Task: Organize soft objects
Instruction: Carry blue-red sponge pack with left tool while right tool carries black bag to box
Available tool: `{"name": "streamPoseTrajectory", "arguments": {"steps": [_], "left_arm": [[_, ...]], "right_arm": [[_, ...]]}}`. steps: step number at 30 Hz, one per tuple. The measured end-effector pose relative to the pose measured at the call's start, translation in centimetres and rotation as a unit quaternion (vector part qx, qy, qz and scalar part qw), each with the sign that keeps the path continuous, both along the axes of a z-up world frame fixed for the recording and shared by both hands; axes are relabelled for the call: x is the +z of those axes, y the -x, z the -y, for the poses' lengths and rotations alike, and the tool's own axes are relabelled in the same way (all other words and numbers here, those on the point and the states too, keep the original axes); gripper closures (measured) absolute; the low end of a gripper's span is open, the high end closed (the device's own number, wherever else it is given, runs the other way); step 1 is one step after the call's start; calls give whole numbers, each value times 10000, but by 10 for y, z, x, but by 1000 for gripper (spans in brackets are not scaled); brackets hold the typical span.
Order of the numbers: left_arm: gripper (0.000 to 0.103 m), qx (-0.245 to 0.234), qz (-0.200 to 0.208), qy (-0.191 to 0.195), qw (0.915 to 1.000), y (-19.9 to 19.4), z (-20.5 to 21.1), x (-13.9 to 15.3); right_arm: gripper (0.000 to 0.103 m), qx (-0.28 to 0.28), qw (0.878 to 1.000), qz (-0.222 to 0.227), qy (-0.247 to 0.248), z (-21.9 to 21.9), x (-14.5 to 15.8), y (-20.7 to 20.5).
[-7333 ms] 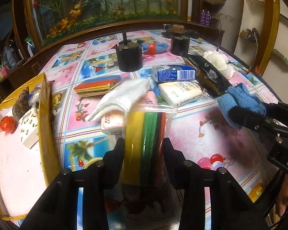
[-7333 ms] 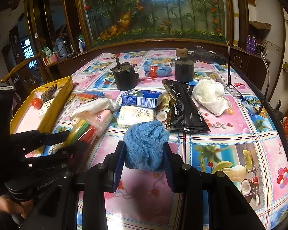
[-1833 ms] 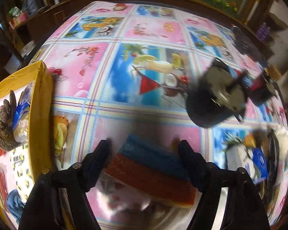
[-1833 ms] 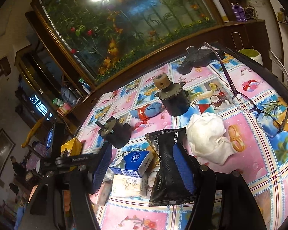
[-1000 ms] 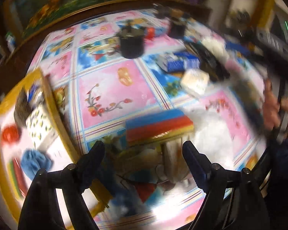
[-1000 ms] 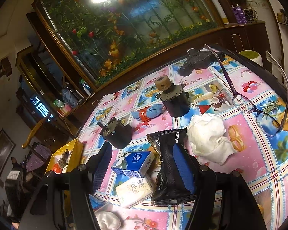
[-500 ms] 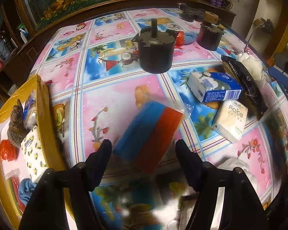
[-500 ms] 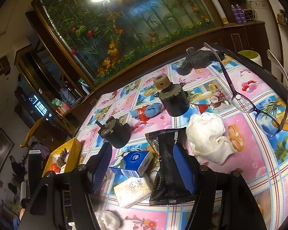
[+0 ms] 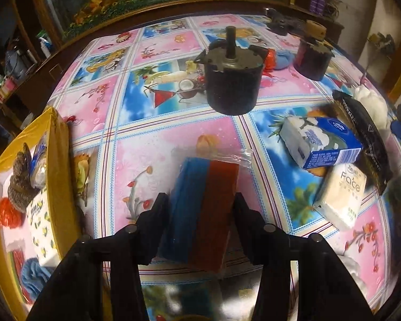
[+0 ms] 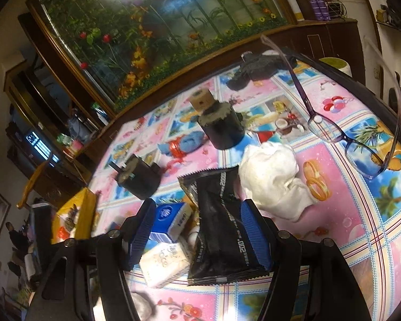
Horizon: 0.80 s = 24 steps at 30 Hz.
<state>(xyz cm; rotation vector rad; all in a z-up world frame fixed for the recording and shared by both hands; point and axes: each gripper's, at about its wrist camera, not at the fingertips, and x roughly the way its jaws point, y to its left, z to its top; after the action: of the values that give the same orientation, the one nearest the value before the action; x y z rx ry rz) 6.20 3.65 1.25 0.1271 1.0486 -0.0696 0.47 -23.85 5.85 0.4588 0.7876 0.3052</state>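
Observation:
My left gripper (image 9: pixel 200 214) is shut on a plastic-wrapped pack of blue and red sponge cloths (image 9: pixel 203 203), held above the table. A yellow tray (image 9: pixel 57 160) at the left holds a blue knit cloth (image 9: pixel 32 275), a tissue pack, a brown toy and red items. My right gripper (image 10: pixel 197 222) is open and empty, hovering over a black snack packet (image 10: pixel 222 230). Beside it are a white cloth bundle (image 10: pixel 270 179), a blue tissue pack (image 10: pixel 171 219) and a white Face tissue pack (image 10: pixel 165 264).
Two black motor-like cylinders (image 9: pixel 232 80) (image 10: pixel 222 125) stand mid-table. Eyeglasses (image 10: pixel 344 136) lie at the right, a dark object (image 10: pixel 256 69) at the far edge, a blue-and-red item (image 10: pixel 184 144) behind the cylinders. A white glove (image 9: pixel 353 267) lies near the front.
My left gripper has closed on the sponge cloth pack, which now sits straight between the fingers instead of tilted. The right gripper has barely moved.

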Motion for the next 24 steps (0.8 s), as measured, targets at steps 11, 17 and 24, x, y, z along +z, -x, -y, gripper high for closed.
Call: {"name": "streamPoseTrajectory", "arguments": {"steps": [11, 17, 24], "left_arm": [[54, 178, 291, 282, 9990, 10, -5, -5], [51, 246, 422, 383, 9981, 12, -7, -7], [56, 251, 782, 774, 9936, 21, -10, 1]], "right_arm": [[44, 140, 9896, -677, 1260, -29, -33, -20], [66, 24, 9850, -553, 1636, -32, -32, -16], [66, -177, 9908, -110, 1335, -21, -15, -7]]}}
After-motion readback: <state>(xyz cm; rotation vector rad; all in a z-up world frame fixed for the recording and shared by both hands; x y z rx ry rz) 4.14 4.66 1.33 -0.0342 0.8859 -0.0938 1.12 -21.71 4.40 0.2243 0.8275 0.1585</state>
